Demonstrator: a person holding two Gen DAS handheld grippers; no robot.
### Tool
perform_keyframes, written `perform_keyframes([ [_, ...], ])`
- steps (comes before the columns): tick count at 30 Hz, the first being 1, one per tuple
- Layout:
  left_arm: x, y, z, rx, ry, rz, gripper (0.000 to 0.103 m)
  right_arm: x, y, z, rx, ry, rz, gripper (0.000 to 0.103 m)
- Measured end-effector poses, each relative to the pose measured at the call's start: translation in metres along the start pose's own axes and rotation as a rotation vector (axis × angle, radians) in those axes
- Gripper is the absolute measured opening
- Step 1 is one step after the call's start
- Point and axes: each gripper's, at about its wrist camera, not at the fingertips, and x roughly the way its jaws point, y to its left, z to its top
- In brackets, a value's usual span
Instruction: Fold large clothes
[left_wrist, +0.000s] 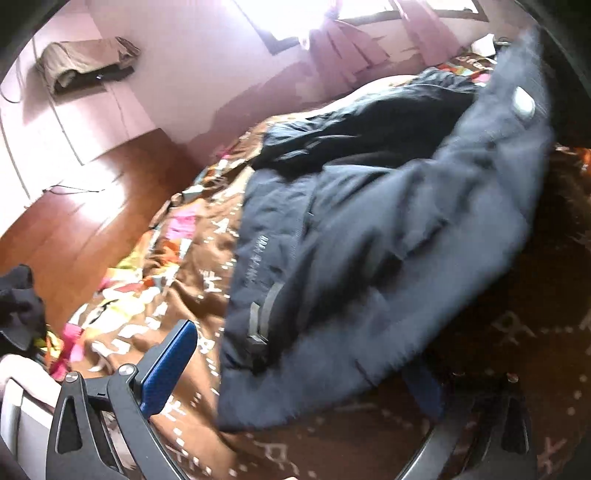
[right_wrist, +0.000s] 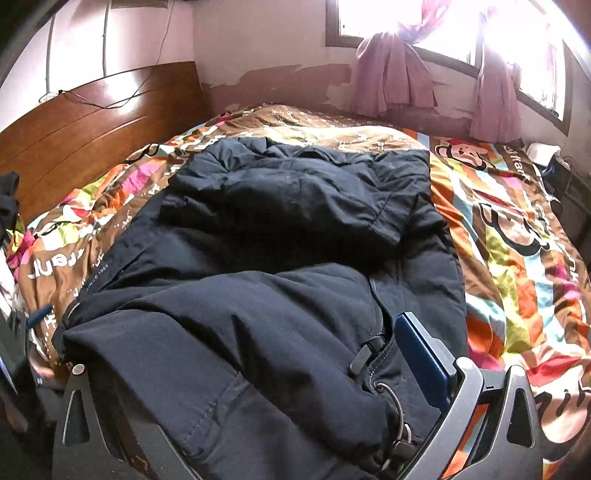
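Right gripper (right_wrist: 236, 373), blue-padded and two-fingered, has the hem of the dark navy padded jacket (right_wrist: 295, 229) heaped across its jaws, though whether it pinches cloth I cannot tell; left gripper (left_wrist: 295, 384) looks spread, one blue pad bare, nothing visibly held. Jacket lies along the bright cartoon-print quilt (right_wrist: 517, 236), lower part seemingly mid-fold towards the collar. Next: lay flat, smooth; dangling toggles may snag.

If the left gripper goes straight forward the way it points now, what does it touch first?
Probably the dark jacket: its raised, blurred fold fills the path ahead of the left gripper, above the patterned bedcover. Depth is uncertain.
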Motion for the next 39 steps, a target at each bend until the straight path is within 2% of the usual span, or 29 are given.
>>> perform_keyframes([
  [3, 0.009, 0.007, -0.002, -0.030, 0.021, -0.002, 0.102, 0.002, 0.007, -0.017, -0.037, 0.006, -0.045, 0.101],
  [6, 0.011, 0.010, -0.004, -0.040, 0.020, -0.026, 0.092, 0.006, 0.014, -0.037, -0.089, 0.031, -0.097, 0.101],
  [8, 0.007, 0.009, -0.005, -0.034, -0.009, -0.030, 0.080, 0.009, 0.018, -0.052, -0.113, 0.054, -0.123, 0.101],
  [11, 0.004, 0.004, -0.007, 0.004, -0.034, -0.019, 0.072, 0.014, 0.019, -0.073, -0.118, 0.098, -0.147, 0.101],
  [16, 0.001, 0.005, -0.007, 0.013, -0.052, -0.008, 0.069, 0.023, 0.017, -0.109, -0.037, 0.183, -0.152, 0.101],
  [19, 0.002, 0.007, -0.007, 0.002, -0.047, -0.018, 0.069, 0.032, 0.019, -0.124, -0.055, 0.239, -0.250, 0.101],
  [25, 0.000, 0.007, -0.007, -0.015, -0.042, -0.014, 0.069, 0.029, 0.008, -0.114, -0.042, 0.122, -0.341, 0.100],
  [27, -0.002, 0.006, -0.008, -0.012, -0.051, -0.002, 0.069, 0.026, 0.005, -0.114, -0.023, 0.086, -0.323, 0.091],
  [29, -0.005, 0.004, -0.007, 0.001, -0.064, 0.023, 0.069, 0.022, 0.006, -0.112, -0.026, 0.055, -0.304, 0.076],
  [30, -0.008, 0.003, -0.006, 0.004, -0.069, 0.034, 0.069, 0.021, 0.008, -0.113, -0.038, 0.048, -0.290, 0.073],
  [33, -0.017, 0.006, -0.002, -0.010, -0.100, 0.031, 0.069, 0.027, 0.010, -0.113, -0.060, 0.077, -0.280, 0.065],
  [36, -0.018, 0.008, -0.004, -0.011, -0.105, 0.026, 0.069, 0.026, 0.010, -0.112, -0.047, 0.071, -0.272, 0.048],
  [39, -0.020, 0.005, -0.004, -0.002, -0.110, 0.019, 0.059, 0.026, 0.014, -0.113, -0.050, 0.061, -0.270, 0.034],
])
